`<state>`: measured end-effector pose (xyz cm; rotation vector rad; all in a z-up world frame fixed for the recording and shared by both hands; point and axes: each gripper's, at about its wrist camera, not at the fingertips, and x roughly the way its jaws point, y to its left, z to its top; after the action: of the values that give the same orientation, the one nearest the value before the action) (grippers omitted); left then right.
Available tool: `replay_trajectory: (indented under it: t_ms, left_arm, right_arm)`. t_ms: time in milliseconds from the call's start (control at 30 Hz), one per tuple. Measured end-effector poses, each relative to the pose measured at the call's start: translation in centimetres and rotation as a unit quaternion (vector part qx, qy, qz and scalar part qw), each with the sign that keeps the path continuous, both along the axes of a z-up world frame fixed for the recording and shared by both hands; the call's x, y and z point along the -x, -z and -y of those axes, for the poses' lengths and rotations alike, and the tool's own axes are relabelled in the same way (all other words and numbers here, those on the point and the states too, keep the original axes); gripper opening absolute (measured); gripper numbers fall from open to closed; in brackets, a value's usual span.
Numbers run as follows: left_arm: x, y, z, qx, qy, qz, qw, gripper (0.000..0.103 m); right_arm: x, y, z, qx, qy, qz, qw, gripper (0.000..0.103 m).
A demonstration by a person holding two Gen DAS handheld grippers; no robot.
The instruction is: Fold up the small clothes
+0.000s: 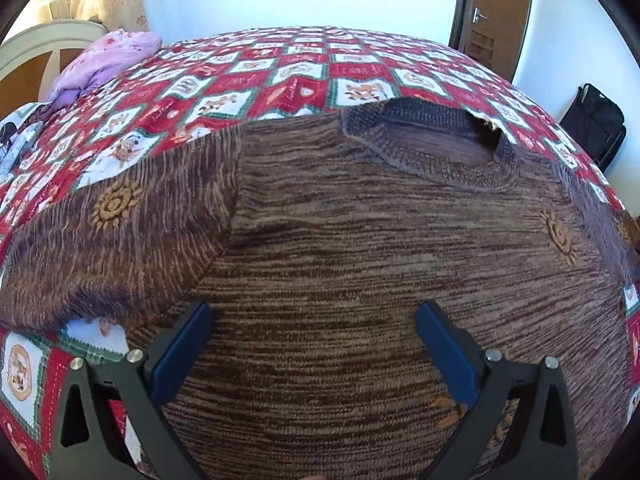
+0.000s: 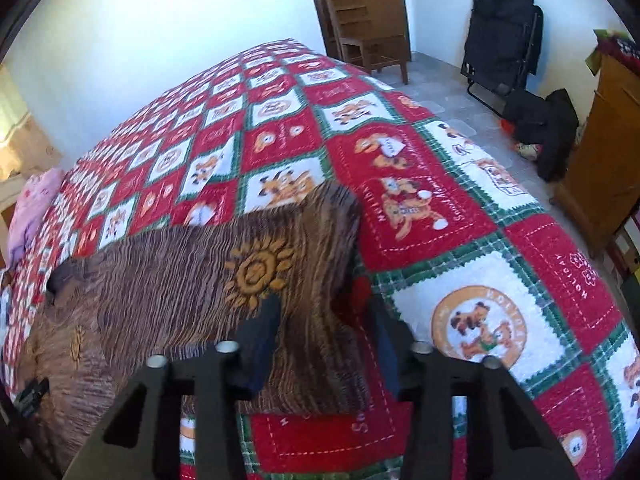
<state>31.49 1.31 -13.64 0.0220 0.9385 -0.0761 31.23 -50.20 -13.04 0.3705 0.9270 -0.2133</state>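
I read "HOLIDAY" stitched on a red square of the bedspread [image 2: 576, 280], right of frame in the right wrist view. Other lettering on the red squares is too blurred to read. Left wrist view: nothing legible.

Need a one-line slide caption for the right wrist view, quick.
Right gripper, fingers apart, straddles the sleeve edge of a brown sun-patterned sweater on a red patchwork bedspread.

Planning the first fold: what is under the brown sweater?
The brown sweater lies spread on the red, white and green patchwork quilt, which shows all around it. Anything between sweater and quilt is covered and cannot be seen.
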Motion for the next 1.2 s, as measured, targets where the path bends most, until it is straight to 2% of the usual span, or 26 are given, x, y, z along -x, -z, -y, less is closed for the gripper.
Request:
replay_trajectory:
  t_ms: [100, 200, 267, 333, 367, 400, 433, 467, 533, 600, 633, 700, 767, 900, 1100, 1200]
  left_arm:
    - [0.1, 0.0, 0.1, -0.001, -0.002, 0.003, 1.0000, 0.103]
    - [0.2, 0.0, 0.1, 0.001, -0.002, 0.006, 1.0000, 0.103]
    - [0.2, 0.0, 0.0, 0.000, -0.002, 0.007, 1.0000, 0.103]
    - [0.2, 0.1, 0.0, 0.003, -0.002, 0.006, 1.0000, 0.103]
    - [0.2, 0.0, -0.1, 0.005, -0.001, 0.005, 1.0000, 0.103]
    - [0.2, 0.0, 0.0, 0.005, 0.002, 0.003, 1.0000, 0.103]
    - [0.2, 0.0, 0.0, 0.004, 0.004, 0.001, 1.0000, 0.103]
    - [0.2, 0.0, 0.0, 0.003, 0.006, 0.000, 1.0000, 0.103]
    - [0.3, -0.2, 0.1, 0.005, 0.020, -0.004, 0.9998, 0.103]
    - [0.7, -0.4, -0.1, 0.014, 0.026, 0.001, 0.9996, 0.103]
    - [0.8, -0.5, -0.1, 0.019, 0.029, 0.002, 0.9994, 0.102]
    - [1.1, -1.1, 0.0, 0.030, 0.035, 0.005, 0.9989, 0.093]
    - [1.7, -2.5, 0.6, 0.041, 0.035, 0.016, 0.9984, 0.092]
    - [2.6, -5.5, 4.1, 0.023, 0.067, 0.047, 0.9964, 0.092]
    - [2.6, -7.1, 10.7, 0.046, 0.126, 0.034, 0.9903, 0.092]
    - [2.3, -6.7, 13.6, 0.050, 0.145, 0.024, 0.9878, 0.085]
  right_arm:
    - [-0.2, -1.0, -0.4, 0.021, -0.002, 0.013, 1.000, 0.014]
    - [-0.6, -3.7, -3.4, 0.054, -0.033, 0.041, 0.997, 0.014]
    - [-0.7, -6.2, -7.5, 0.028, -0.102, 0.088, 0.991, 0.014]
    - [-0.5, -8.0, -11.6, -0.020, -0.185, 0.129, 0.974, 0.017]
    - [-0.3, -8.4, -13.0, -0.029, -0.211, 0.137, 0.967, 0.036]
    - [0.0, -9.0, -15.1, -0.031, -0.243, 0.145, 0.959, 0.066]
    - [0.4, -9.3, -16.5, -0.023, -0.260, 0.152, 0.953, 0.075]
    - [0.8, -9.5, -17.7, -0.014, -0.274, 0.158, 0.949, 0.076]
    - [1.3, -9.4, -17.9, -0.011, -0.272, 0.158, 0.949, 0.076]
    - [1.5, -8.8, -16.9, 0.007, -0.245, 0.149, 0.958, 0.076]
    - [1.3, -8.1, -16.1, 0.014, -0.231, 0.133, 0.964, 0.076]
    - [0.6, -6.5, -14.8, 0.017, -0.207, 0.102, 0.973, 0.076]
    - [0.4, -5.0, -13.7, 0.020, -0.185, 0.082, 0.979, 0.076]
    - [0.6, -2.9, -13.8, 0.032, -0.170, 0.073, 0.982, 0.076]
    - [1.8, -1.2, -15.0, 0.071, -0.153, 0.086, 0.982, 0.076]
    - [2.6, -0.7, -14.6, 0.078, -0.138, 0.095, 0.983, 0.076]
